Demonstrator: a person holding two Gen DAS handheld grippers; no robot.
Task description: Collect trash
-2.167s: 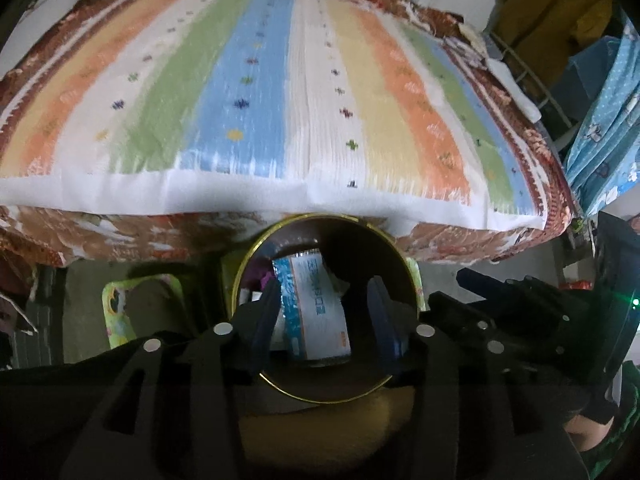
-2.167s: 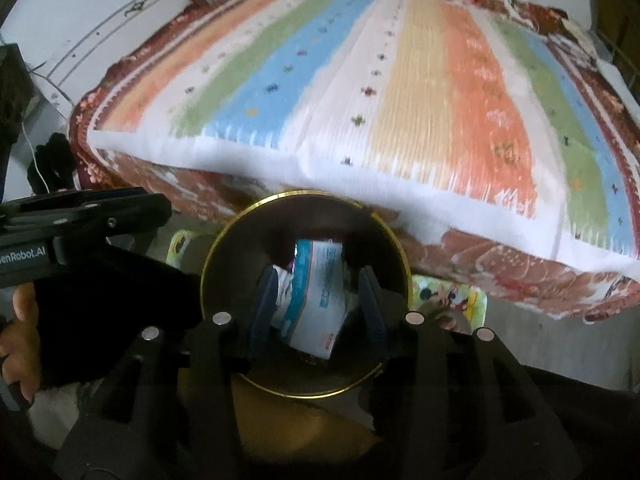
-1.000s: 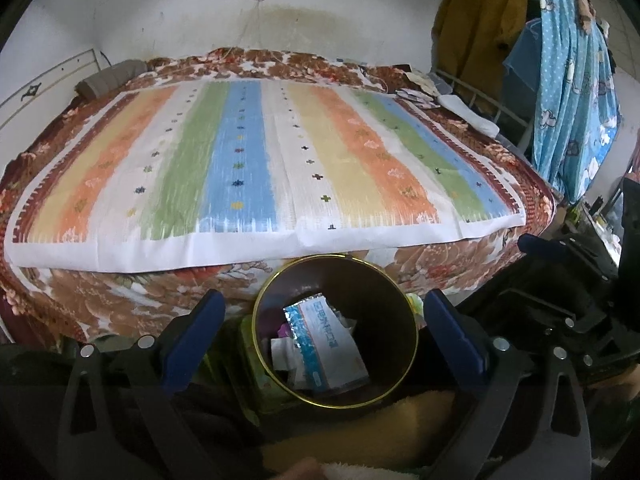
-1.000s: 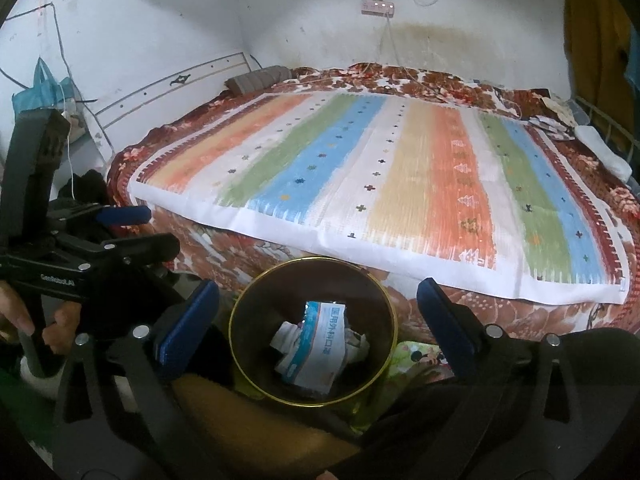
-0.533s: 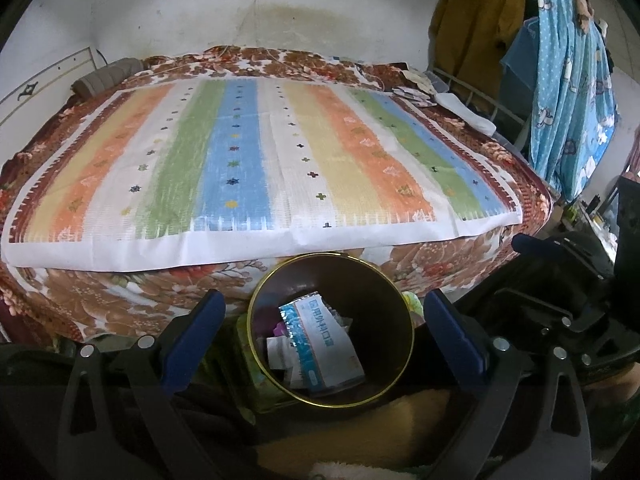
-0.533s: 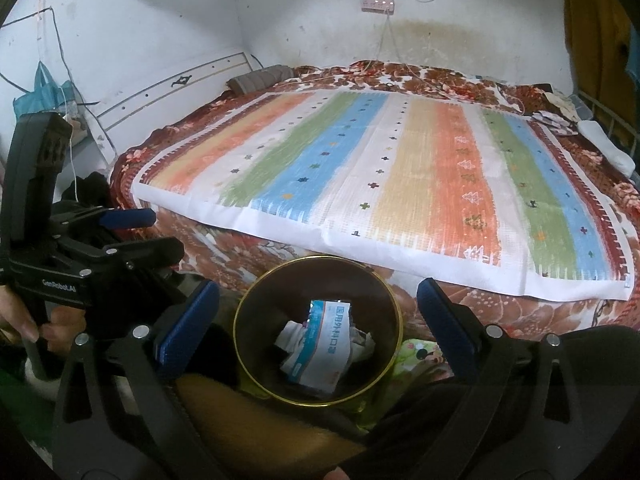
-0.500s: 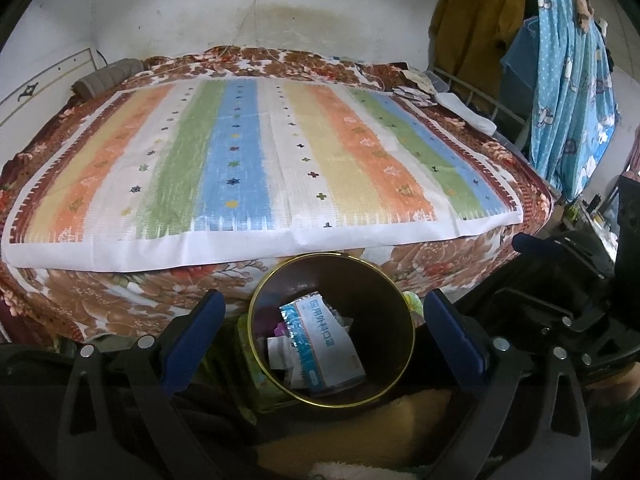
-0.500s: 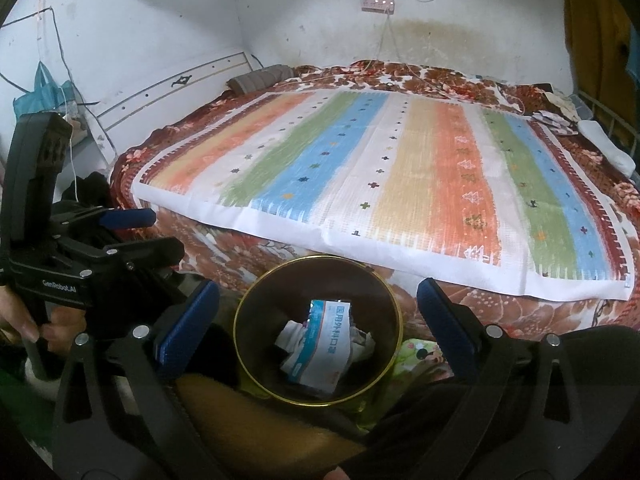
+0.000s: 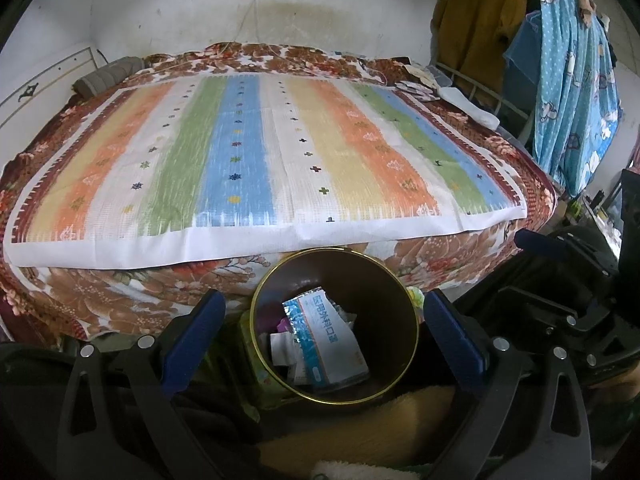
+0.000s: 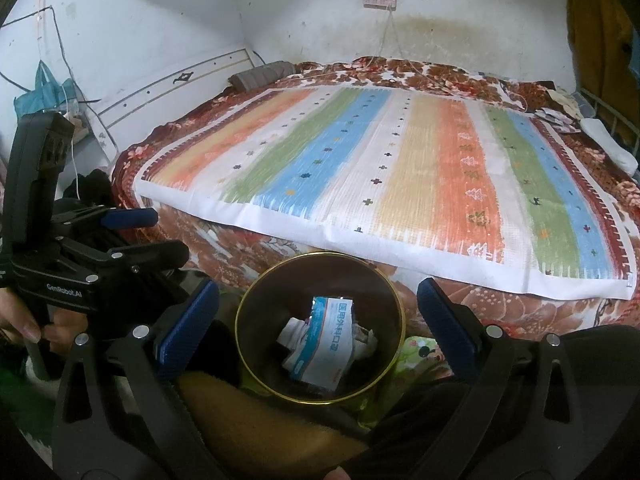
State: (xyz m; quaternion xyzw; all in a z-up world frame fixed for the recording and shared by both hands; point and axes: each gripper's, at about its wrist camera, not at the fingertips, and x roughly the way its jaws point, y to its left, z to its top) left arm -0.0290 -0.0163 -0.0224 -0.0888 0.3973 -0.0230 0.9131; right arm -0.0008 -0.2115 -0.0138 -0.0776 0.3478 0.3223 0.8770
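Observation:
A round dark trash bin with a gold rim (image 9: 412, 320) stands on the floor at the foot of the bed; it also shows in the right wrist view (image 10: 400, 304). Inside lie a blue-and-white packet (image 9: 328, 340) (image 10: 328, 344) and crumpled paper scraps. My left gripper (image 9: 326, 332) hangs above the bin, wide open and empty. My right gripper (image 10: 318, 320) is also wide open and empty above the bin. The left gripper's body (image 10: 80, 264) shows at the left of the right wrist view.
A bed with a striped sheet (image 9: 260, 160) fills the space behind the bin. Blue dotted cloth (image 9: 572, 80) and a brown garment (image 9: 480, 20) hang at the right. A tan fuzzy cloth (image 10: 260, 432) lies below the bin. A colourful mat (image 10: 420, 352) lies beside it.
Both grippers were shut around the packet down in the bin 2.2 s ago. They have since opened wide and lifted back; the packet stays in the bin. Little has moved in the last second.

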